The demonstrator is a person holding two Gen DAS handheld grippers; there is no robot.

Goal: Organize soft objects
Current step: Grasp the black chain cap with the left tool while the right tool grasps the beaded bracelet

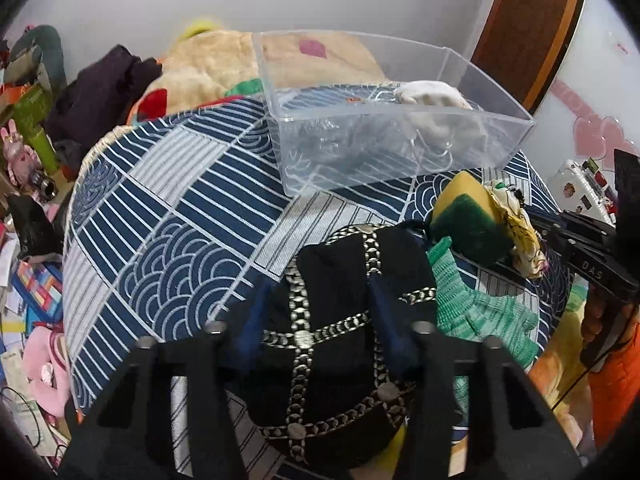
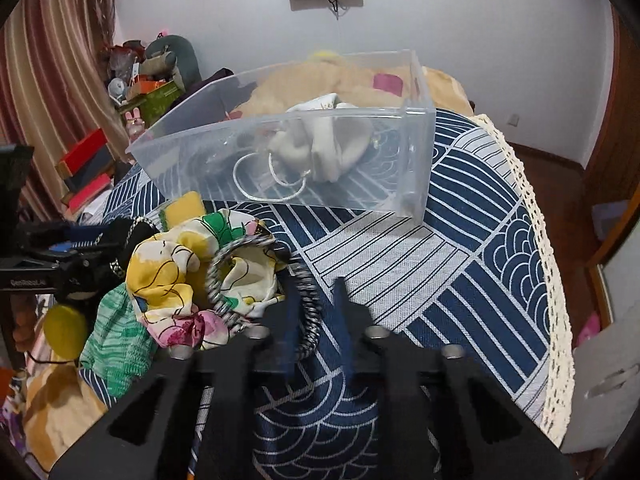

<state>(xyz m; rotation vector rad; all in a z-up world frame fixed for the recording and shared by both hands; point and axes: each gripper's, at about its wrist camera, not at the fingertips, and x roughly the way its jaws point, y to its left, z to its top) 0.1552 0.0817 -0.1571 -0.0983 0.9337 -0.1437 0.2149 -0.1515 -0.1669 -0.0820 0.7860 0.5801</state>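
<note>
A clear plastic bin (image 1: 500, 148) (image 2: 420, 168) stands on the blue patterned cloth and holds a cream pouch (image 1: 432, 96) (image 2: 320, 152) with a silver cord. My left gripper (image 1: 316, 292) is open, its fingers on either side of a black cap with silver chain trim (image 1: 340, 320). My right gripper (image 2: 316, 304) is open around a black-and-white coiled band (image 2: 308, 316) that loops over a yellow floral scarf (image 2: 176, 276) (image 1: 520, 236). A yellow-green sponge (image 1: 468, 212) (image 2: 184, 206) and a green knit cloth (image 1: 480, 312) (image 2: 116, 344) lie in the same pile.
The cloth (image 1: 160, 220) (image 2: 460, 272) covers a round table with a lace edge (image 2: 540, 248). A beige blanket (image 1: 208, 68) lies behind the bin. Boxes, toys and clutter (image 1: 28, 140) (image 2: 88, 168) crowd the left side. A wooden door (image 1: 528, 20) is at the right.
</note>
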